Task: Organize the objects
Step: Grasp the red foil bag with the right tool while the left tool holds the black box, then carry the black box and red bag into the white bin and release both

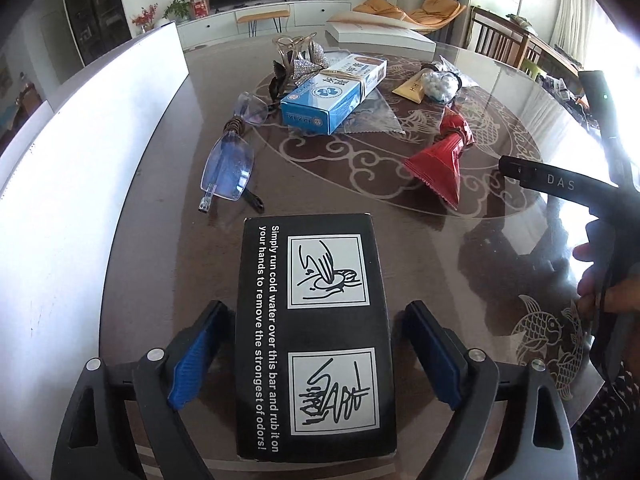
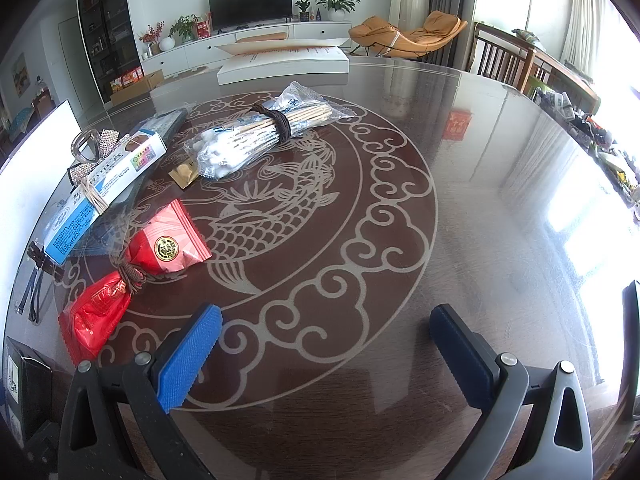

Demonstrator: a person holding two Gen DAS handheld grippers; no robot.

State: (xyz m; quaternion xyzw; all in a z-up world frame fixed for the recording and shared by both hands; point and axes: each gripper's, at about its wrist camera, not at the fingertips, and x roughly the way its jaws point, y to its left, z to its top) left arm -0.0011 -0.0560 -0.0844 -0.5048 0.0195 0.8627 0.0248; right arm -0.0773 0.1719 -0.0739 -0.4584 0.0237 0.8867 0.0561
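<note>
Glass-topped dark table (image 2: 460, 184) with carp motif. Left gripper (image 1: 314, 354) jaws wide, straddling black printed cardboard box (image 1: 314, 332) at lower centre, pads apart from it. Right gripper (image 2: 326, 354) wide open, empty.

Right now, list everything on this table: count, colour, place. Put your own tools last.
black box: 1, black with white print, near edge, between the left tool's fingers
blue box: 1, blue and white, rubber-banded, table centre-left
red packets: 2, red, tied together with a cord, beside the blue box
cotton swabs bag: 1, clear, banded with wooden sticks, on the dragon pattern
gold sachet: 1, gold, partly under the swabs bag
clear glasses: 1 pair, clear bluish, left of the blue box
rhinestone hair clip: 1, silver, behind the blue box
white flat box: 1, white, far edge
left tool: open, straddling the black box
right tool: open, empty, above the table
</note>
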